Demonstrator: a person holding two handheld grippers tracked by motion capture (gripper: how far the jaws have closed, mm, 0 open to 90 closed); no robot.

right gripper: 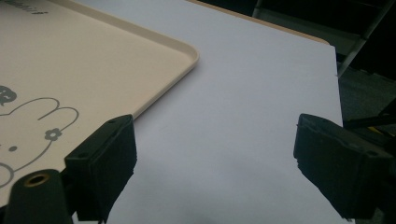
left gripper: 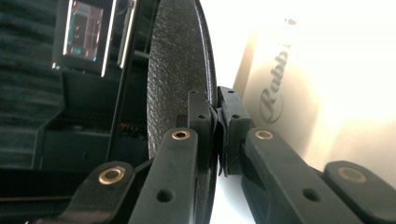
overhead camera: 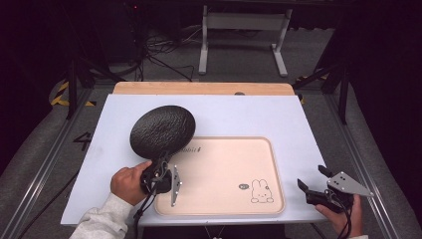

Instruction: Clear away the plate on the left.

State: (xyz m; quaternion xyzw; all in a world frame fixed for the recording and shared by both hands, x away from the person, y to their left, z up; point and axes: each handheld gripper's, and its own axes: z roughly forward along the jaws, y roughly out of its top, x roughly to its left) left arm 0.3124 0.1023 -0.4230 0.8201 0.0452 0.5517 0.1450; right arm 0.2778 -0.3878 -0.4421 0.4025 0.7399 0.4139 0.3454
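- Our left tongs (overhead camera: 160,172) are clenched on the rim of a black textured plate (overhead camera: 162,130), which they hold up on edge above the desk (overhead camera: 249,114), over the far left corner of the beige tray (overhead camera: 272,164).
- In the left gripper view the jaws pinch the plate (left gripper: 180,70) at its thin edge, one on each face.
- We judge the plate stiff and probably brittle, with a pebbled surface that should give some grip. Held by one edge point, it may swing or slip.
- A deeper bite on the rim, or support from the other side, would steady it.
- Our right tongs (overhead camera: 313,181) are released and empty, hovering near the tray's right edge, jaws wide apart over the desk (right gripper: 243,121).
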